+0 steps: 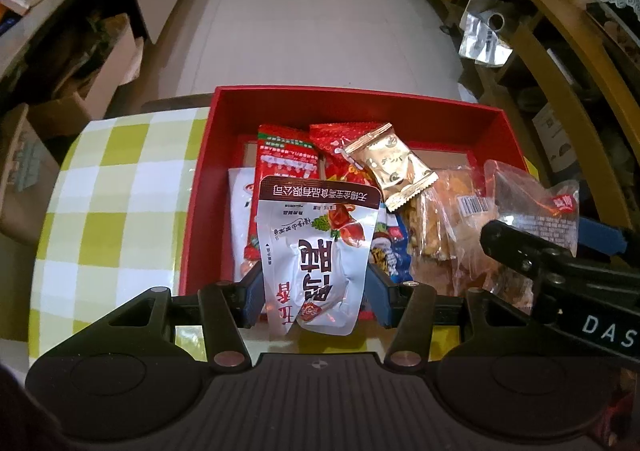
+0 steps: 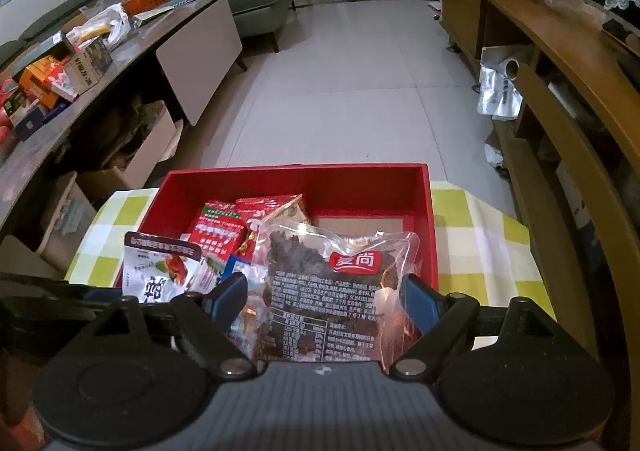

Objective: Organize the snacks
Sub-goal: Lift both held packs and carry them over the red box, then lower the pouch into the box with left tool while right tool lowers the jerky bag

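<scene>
Left wrist view: the left claw (image 1: 316, 283) grips a white snack pouch (image 1: 316, 251) above the red box (image 1: 352, 103). The right claw (image 2: 320, 299) clamps a clear packet of dark snacks (image 2: 328, 291).

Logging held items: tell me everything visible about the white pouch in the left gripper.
The white pouch is a glossy, crinkled foil-like packet with a brown top band, large brown characters and a food picture. It stands upright, print upside down to the left wrist camera, pinched between the left gripper, over the near edge of the red box.
</scene>
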Demonstrator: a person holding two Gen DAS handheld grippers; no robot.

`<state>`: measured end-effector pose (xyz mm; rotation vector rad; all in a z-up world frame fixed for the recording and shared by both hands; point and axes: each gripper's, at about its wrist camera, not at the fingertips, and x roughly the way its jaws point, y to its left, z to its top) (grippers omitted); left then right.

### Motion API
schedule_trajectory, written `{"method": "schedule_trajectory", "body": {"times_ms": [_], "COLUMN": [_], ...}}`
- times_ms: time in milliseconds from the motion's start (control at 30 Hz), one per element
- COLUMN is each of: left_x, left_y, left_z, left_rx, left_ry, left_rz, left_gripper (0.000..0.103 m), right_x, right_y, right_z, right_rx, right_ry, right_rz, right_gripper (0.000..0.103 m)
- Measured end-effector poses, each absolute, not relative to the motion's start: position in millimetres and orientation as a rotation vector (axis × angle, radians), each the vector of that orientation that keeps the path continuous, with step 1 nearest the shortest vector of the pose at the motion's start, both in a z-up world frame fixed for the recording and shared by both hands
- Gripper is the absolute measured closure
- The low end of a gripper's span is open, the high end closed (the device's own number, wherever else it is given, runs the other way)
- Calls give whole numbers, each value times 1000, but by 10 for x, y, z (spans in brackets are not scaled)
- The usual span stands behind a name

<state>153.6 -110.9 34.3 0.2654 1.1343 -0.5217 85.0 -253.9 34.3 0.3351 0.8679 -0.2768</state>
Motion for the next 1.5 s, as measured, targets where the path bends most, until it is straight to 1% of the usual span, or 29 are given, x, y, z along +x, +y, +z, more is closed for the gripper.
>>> {"method": "schedule_trajectory", "body": {"times_ms": [67,167,233,333,467,533,600,667,933,1267,1500], "left_x": [1558,1598,1631,1675,1685,1690,1694,1685,1652,1637,1591], "left_y": [-1155,-1187,-1196,-1203,-1207,-1207,-1200,-1202,-1186,-1160,-1139], "left_z": [316,260,225,195,175,174,176,171,218,245,264], "left_rx": [276,280,286,282,293,299,299,307,329,338,346], "left_ry": [1132,1145,1150,1158,1153,1149,1148,1147,1114,1102,1097], "left_rz": [-513,-513,-503,-496,-482,-477,-471,-469,-456,-446,-440], "left_gripper": [44,50,50,47,49,46,42,42,31,29,23], "right_x": [906,984,1026,1080,1131,1142,1141,1130,1143,1117,1032], "right_y": [-2565,-2608,-2609,-2613,-2629,-2642,-2662,-2682,-2682,-2693,-2630], "right_z": [303,226,185,114,41,35,38,45,47,133,331], "right_rx": [335,343,338,333,333,334,341,352,357,352,310], "right_ry": [874,888,899,909,925,919,910,900,889,868,833], "right_rz": [-284,-291,-293,-308,-309,-314,-322,-320,-331,-347,-355], "right_gripper": [14,14,14,13,8,6,6,6,6,5,5]}}
